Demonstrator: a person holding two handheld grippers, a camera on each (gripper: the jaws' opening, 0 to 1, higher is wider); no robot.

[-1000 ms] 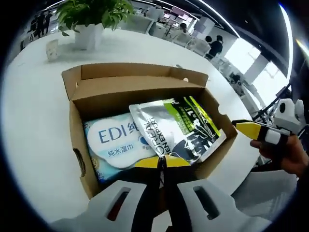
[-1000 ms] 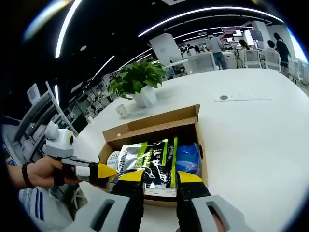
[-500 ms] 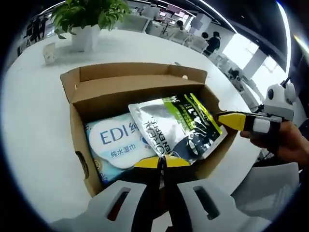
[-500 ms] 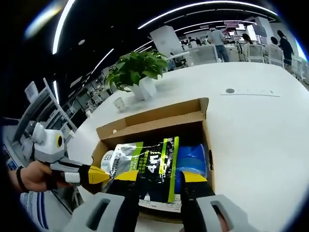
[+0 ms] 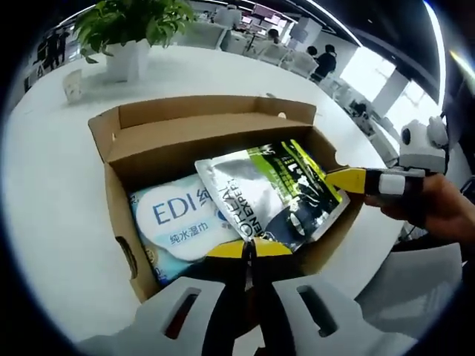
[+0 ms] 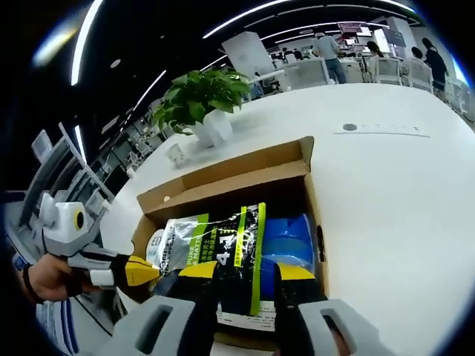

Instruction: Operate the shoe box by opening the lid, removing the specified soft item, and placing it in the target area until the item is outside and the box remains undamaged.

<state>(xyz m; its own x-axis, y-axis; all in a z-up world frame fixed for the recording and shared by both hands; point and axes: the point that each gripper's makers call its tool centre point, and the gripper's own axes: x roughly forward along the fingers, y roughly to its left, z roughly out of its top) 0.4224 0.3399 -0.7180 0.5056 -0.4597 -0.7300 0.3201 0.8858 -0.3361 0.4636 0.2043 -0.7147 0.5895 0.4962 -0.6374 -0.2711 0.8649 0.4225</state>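
Right tongs (image 5: pixel 349 179) are closing in on the silver-green pouch (image 5: pixel 271 193) since a second ago — in the left gripper view the yellow tip is now at the pouch's right edge, center right of frame, earlier well off to the right. In the right gripper view those tongs (image 6: pixel 243 271) are spread either side of the pouch's (image 6: pixel 223 252) near end, bottom center, gripping nothing yet. Left tongs (image 5: pixel 249 248) are sitting pressed together at bottom center, over the box's near wall, holding nothing. Shoe box (image 5: pixel 119 222) is lying open on the white worktop (image 5: pixel 52 200), lid folded back; the pouch is still inside, lying over a wet-wipes pack (image 5: pixel 178 219) — a blue pack (image 6: pixel 289 239) beside it. Judging by this, the grasp is coming next; the removal isn't started.
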